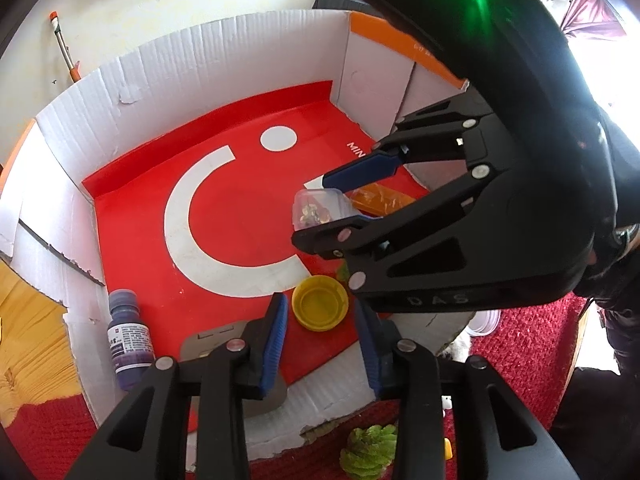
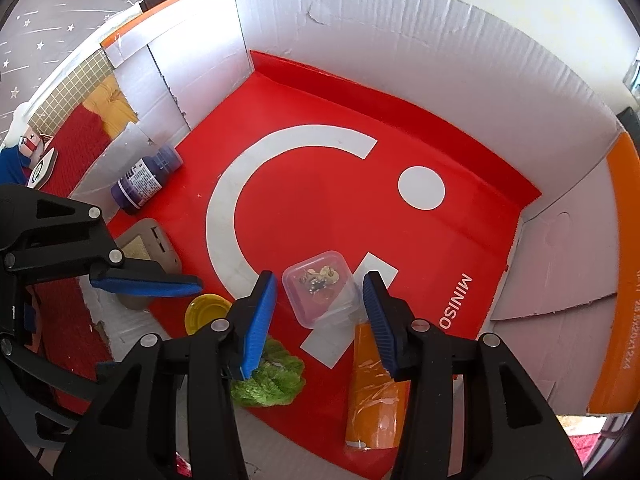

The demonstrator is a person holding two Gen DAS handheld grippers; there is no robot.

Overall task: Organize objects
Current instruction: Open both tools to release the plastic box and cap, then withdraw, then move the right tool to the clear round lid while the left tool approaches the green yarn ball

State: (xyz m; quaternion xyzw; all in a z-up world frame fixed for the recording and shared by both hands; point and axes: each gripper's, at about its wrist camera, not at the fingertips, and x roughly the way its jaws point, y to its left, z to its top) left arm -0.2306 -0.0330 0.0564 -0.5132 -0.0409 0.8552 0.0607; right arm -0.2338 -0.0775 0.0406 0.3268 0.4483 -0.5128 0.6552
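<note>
An open cardboard box (image 1: 200,52) with white walls (image 2: 360,12) and a red printed floor fills both views. A small clear plastic tub (image 2: 320,288) with bits inside rests on that floor. My right gripper (image 2: 319,276) is open around it, with a narrow gap at each blue pad. From the left wrist the tub (image 1: 320,208) shows between the right gripper's (image 1: 311,210) fingers. A yellow lid (image 1: 320,302) lies upturned on the floor. My left gripper (image 1: 320,300) is open with a tip on each side of it, not pressing. One left finger (image 2: 148,283) shows above the lid (image 2: 206,312).
In the box lie a purple bottle (image 2: 146,180) on its side, a grey-beige flat case (image 2: 148,244), a green leafy toy (image 2: 268,380) and an orange packet (image 2: 372,392). Outside on the red rug (image 1: 520,340) is another green toy (image 1: 370,452).
</note>
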